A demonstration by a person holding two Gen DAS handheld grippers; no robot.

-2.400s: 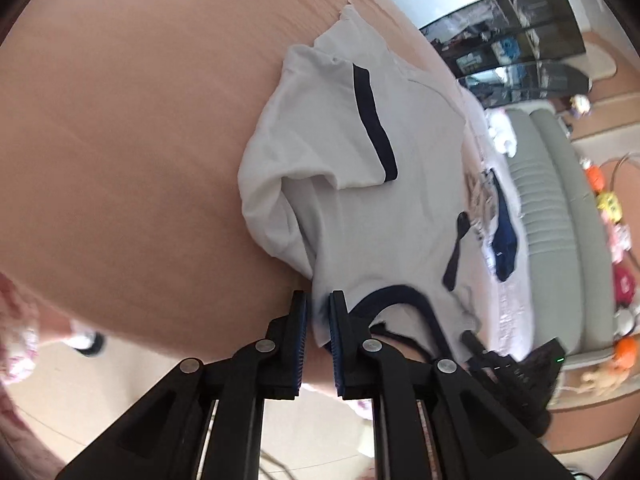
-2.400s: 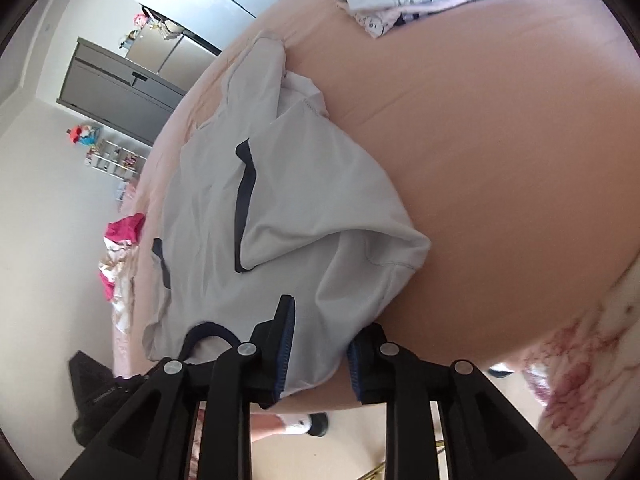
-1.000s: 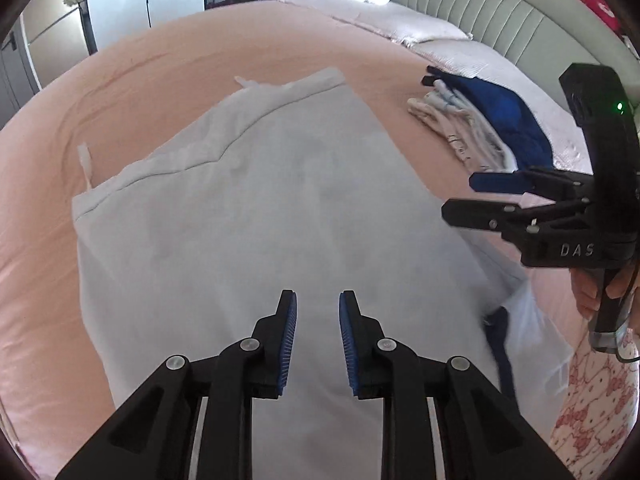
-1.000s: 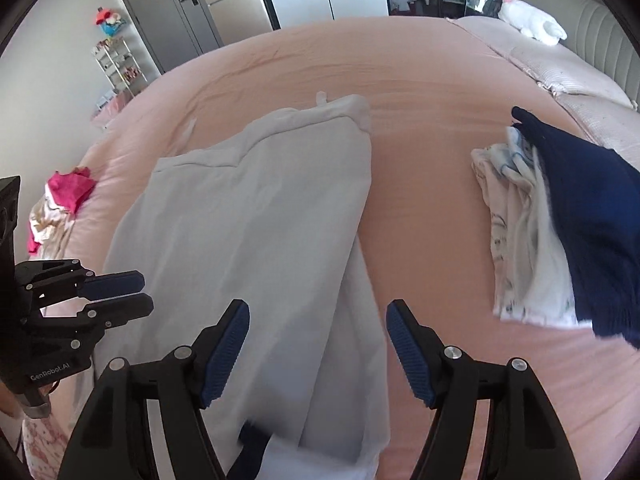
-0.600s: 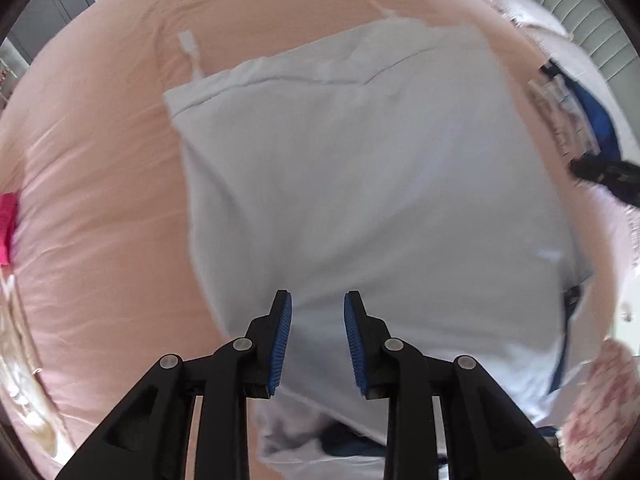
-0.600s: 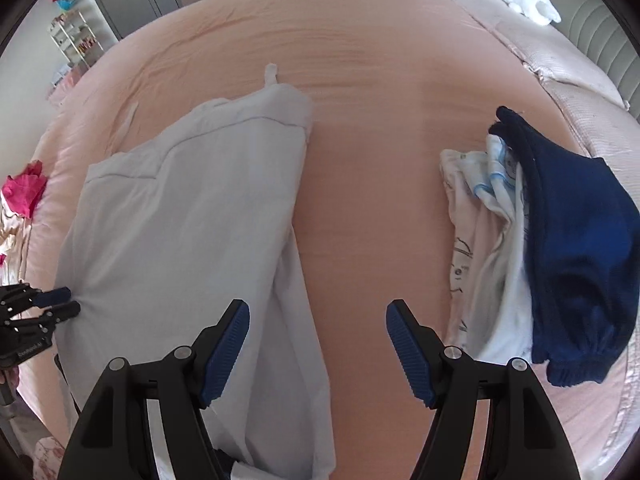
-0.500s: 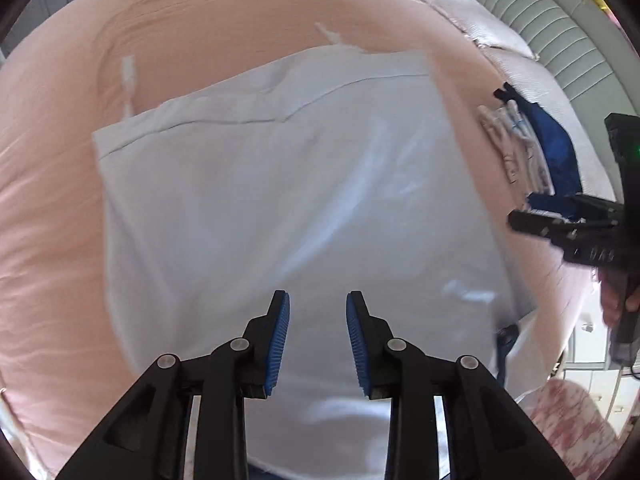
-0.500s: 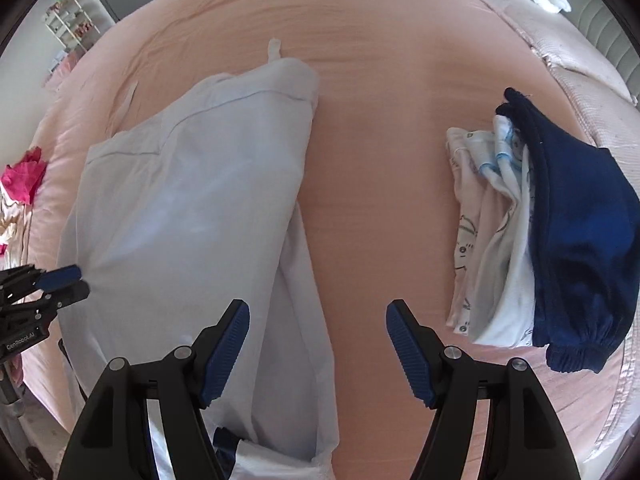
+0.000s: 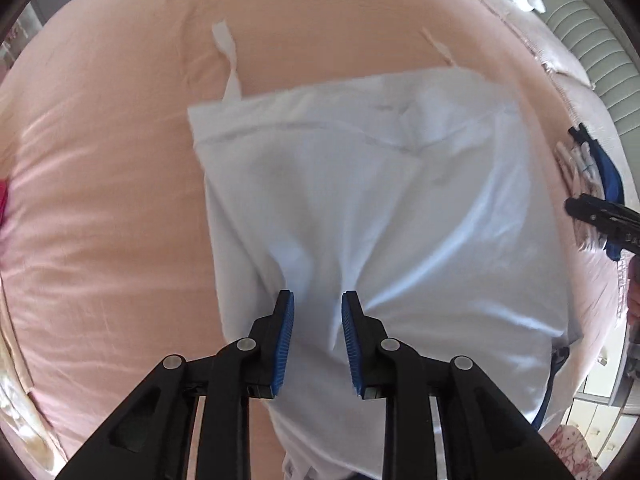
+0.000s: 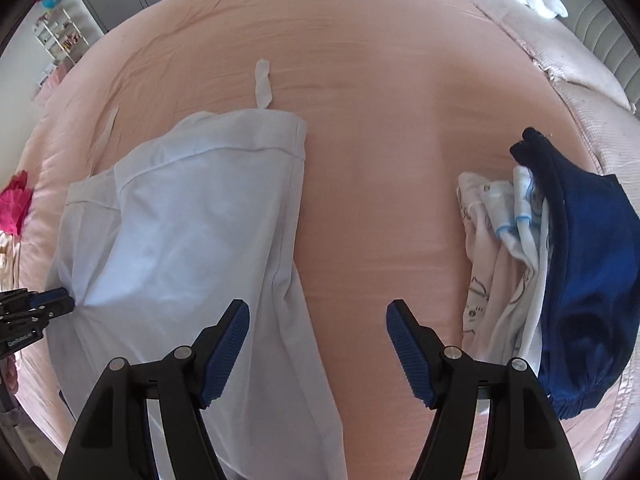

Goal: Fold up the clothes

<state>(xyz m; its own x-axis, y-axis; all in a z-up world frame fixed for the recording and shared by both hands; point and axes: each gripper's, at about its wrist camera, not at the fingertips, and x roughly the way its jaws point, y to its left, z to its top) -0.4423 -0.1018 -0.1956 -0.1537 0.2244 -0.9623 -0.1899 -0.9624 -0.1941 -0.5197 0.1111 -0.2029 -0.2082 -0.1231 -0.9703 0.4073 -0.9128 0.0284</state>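
A white garment (image 9: 380,208) with navy trim lies back side up on the pink bed; it also shows in the right wrist view (image 10: 188,240). Two white ties stick out from its far hem. My left gripper (image 9: 316,300) presses down on the cloth near its left edge, jaws a small gap apart, and the fabric puckers around the tips. It shows at the left edge of the right wrist view (image 10: 52,300). My right gripper (image 10: 318,308) is wide open and empty, hovering over bare sheet just right of the garment.
A pile of folded clothes, navy (image 10: 592,272) over white printed ones (image 10: 496,248), sits at the right of the bed. A pink garment (image 10: 14,200) lies at the far left. Pillows and a padded headboard (image 9: 588,40) are at the back right.
The garment has been flipped and spread flat since the earliest frames. My left gripper has lowered onto the cloth, which now wrinkles around it. My right gripper has let go and opened wide.
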